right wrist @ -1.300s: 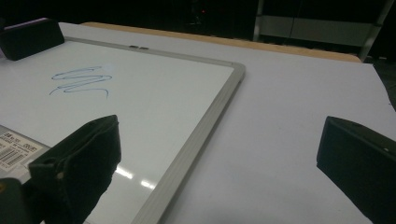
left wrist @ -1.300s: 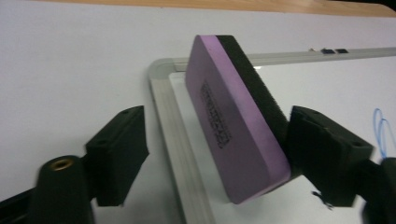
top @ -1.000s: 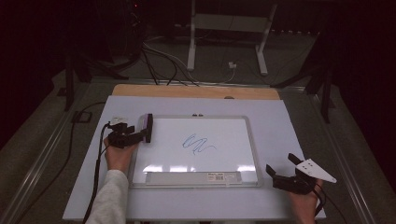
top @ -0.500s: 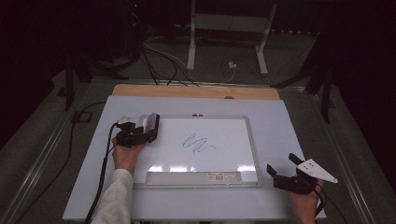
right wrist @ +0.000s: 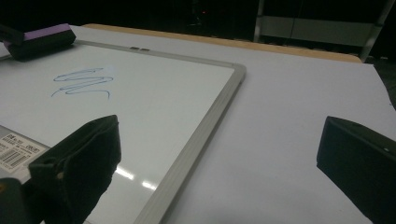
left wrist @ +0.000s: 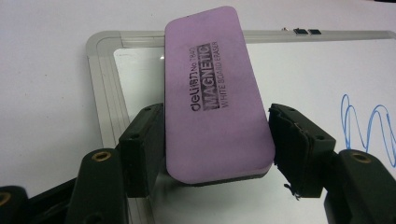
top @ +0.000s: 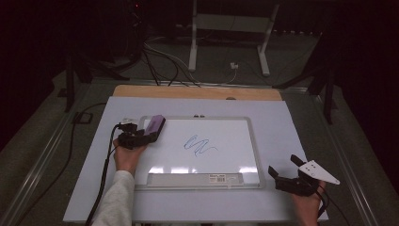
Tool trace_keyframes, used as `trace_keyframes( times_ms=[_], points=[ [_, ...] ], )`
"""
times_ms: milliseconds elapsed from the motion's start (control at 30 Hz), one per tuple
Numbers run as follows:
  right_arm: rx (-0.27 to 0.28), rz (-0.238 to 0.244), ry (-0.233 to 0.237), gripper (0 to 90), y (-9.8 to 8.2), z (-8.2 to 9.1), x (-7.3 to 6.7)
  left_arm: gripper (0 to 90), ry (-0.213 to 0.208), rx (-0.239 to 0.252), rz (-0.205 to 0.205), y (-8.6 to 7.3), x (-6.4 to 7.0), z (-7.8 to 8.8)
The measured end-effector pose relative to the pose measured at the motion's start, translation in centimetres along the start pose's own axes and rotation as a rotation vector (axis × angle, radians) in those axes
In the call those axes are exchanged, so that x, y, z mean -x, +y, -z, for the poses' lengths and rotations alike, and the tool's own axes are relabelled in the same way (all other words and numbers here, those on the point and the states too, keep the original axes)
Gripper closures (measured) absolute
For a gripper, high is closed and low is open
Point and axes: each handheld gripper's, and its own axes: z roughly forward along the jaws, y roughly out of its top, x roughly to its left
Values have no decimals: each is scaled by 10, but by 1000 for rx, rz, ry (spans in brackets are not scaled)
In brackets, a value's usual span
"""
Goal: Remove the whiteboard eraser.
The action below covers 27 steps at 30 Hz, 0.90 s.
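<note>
My left gripper (left wrist: 217, 154) clamps the purple magnetic whiteboard eraser (left wrist: 215, 88) across its long sides, over the whiteboard's (top: 254, 141) top-left corner. Judged light, foam-soft, slightly compressible; side grip suits. My right gripper (top: 288, 173) rests open, empty, beside the board.

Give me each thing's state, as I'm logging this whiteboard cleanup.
Eraser: held in the left gripper, over the whiteboard's top left corner.
Whiteboard: flat on the table, blue scribble not yet wiped.
Left gripper: jaws shut on the eraser's sides.
Right gripper: jaws open, nothing between them, beside the whiteboard.
</note>
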Motion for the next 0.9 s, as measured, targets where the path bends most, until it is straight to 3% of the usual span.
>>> trace_keyframes(
  times_ms=[333, 900],
  points=[
    [2, -2, -1, 0, 0, 0, 0, 411, 13, 21, -22, 1, 2, 5],
    [2, 0, -2, 0, 0, 0, 0, 414, -28, 43, -86, 6, 19, 9]
  ],
)
